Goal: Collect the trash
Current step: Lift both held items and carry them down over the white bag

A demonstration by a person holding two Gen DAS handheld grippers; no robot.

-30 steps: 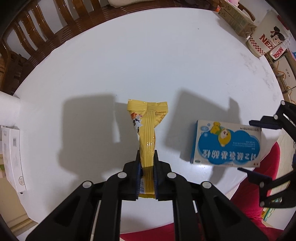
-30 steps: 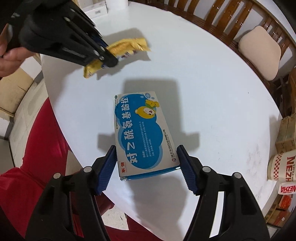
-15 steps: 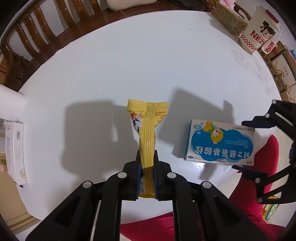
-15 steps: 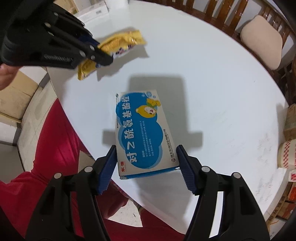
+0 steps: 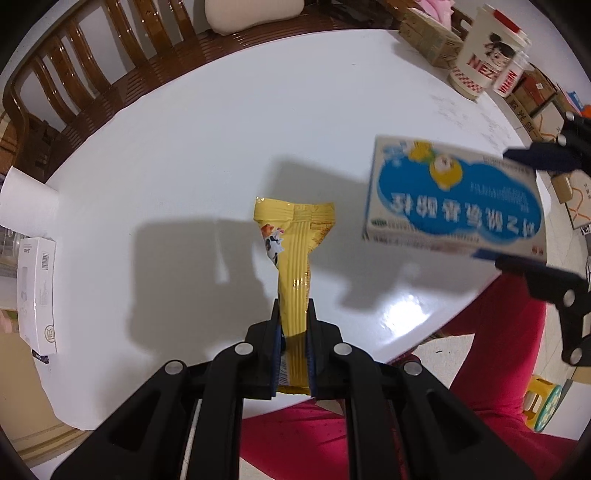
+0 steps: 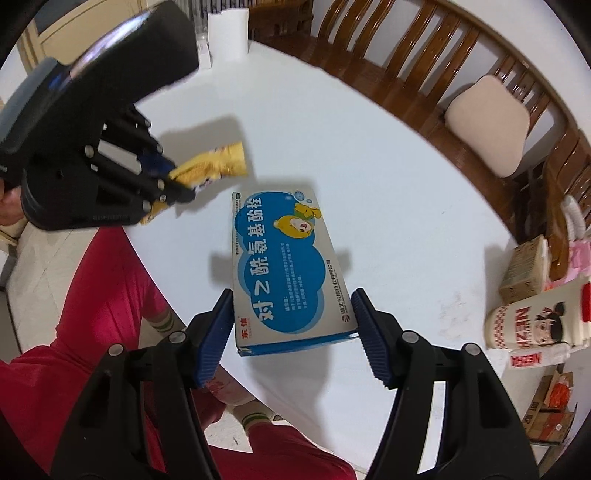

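White worktop [image 5: 207,155] lay bare toward the chairs; left claw [image 5: 293,332] clamped the yellow wrapper [image 5: 295,251], right claw [image 6: 293,325] clamped the blue box [image 6: 284,266] near its edge.

From your left gripper [image 5: 293,332], the wrapper [image 5: 295,258] clamped in it runs toward twelve o'clock over the table [image 5: 221,147], and the box [image 5: 450,199] pinched by your right gripper [image 6: 291,325] sits at about two o'clock, probably lifted off the surface. A chair [image 5: 92,74] stands behind the table at eleven o'clock, and the printed cup [image 5: 484,55] lies far off at one o'clock beside the cartons [image 5: 428,33]. At nine o'clock a carton [image 5: 37,295] lies just off the table's edge.
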